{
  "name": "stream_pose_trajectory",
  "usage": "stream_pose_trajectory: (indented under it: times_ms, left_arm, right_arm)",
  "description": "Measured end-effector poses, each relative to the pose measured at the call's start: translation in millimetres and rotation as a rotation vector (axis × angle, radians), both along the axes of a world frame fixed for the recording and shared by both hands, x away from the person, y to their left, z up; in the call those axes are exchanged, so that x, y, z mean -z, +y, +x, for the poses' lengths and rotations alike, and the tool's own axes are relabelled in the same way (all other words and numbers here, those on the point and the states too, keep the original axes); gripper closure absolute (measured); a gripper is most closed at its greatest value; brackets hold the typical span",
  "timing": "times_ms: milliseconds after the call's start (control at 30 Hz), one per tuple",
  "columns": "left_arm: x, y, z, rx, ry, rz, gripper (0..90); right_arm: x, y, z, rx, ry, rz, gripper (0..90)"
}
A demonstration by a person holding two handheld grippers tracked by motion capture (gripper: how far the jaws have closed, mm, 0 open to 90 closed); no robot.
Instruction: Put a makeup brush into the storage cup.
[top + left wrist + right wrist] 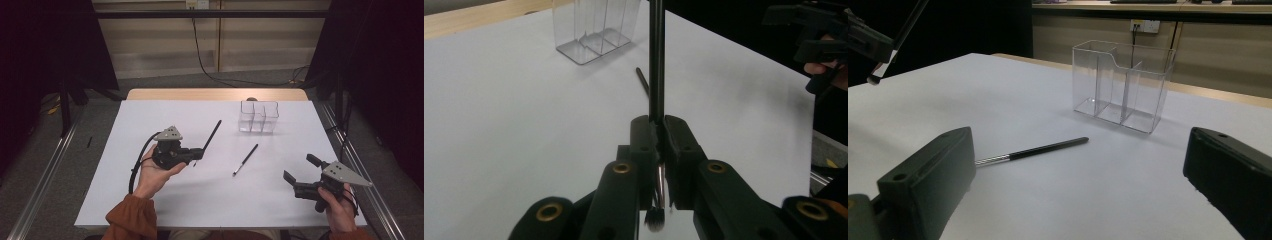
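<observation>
Item 1: left gripper [199, 154], black, two-fingered, with a grey three-cornered plate on top, held in the person's left hand [152, 175] above the left half of the surface. Fingers [644, 145] pressed together, pinching a thin black-handled makeup brush [212, 136] near its bristle end. In the left gripper view the dark bristle tuft hangs just behind the fingers and the handle runs straight away from them. In the high view the handle slants up and to the right, clear of the surface, its tip short of the organiser.

Item 2: right gripper [299, 171], same build, in the person's right hand [339, 207] at the near right corner of the surface. Fingers [928, 175] spread wide with nothing between them, aimed toward the middle of the surface.

Item 3: second thin black brush with a silver ferrule [245, 160], lying flat on the surface between the two grippers, slanted, handle end toward the organiser, well apart from both.

Item 4: clear plastic desk organiser with upright dividers [258, 117], standing at the far right-centre of the surface; its compartments look empty.

Item 5: white rectangular surface [150, 115], with a light wooden edge at the far side.

Item 6: rust-orange sleeve [131, 217] on the left forearm.
</observation>
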State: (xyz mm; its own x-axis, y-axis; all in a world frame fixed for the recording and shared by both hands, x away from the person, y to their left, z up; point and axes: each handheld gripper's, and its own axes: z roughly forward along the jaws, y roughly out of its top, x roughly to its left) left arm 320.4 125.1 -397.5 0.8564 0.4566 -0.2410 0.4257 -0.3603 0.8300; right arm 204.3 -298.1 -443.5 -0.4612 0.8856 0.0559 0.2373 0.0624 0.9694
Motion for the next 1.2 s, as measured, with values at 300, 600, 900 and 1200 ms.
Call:
stream_pose_trajectory:
  times_ms: [300,600,900,1200]
  left_arm:
    - [-2.5,1.2,-10.2,0.027,0.003,0.010,84.0]
    - [-4.8,-2.6,-20.2,0.083,0.018,0.024,84.0]
    - [-5.0,-4.9,-24.8,0.125,0.051,0.057,84.0]
    - [-11.4,-14.7,-35.1,0.198,0.088,0.122,84.0]
  right_arm:
    - [-0.5,0.9,0.0,-0.016,-0.001,-0.002,0.0]
    - [-0.5,2.2,0.7,-0.026,0.005,0.000,0.0]
    - [-0.9,3.8,0.5,-0.042,0.005,-0.001,0.0]
    - [-0.7,3.7,0.9,-0.055,0.010,-0.008,0.0]
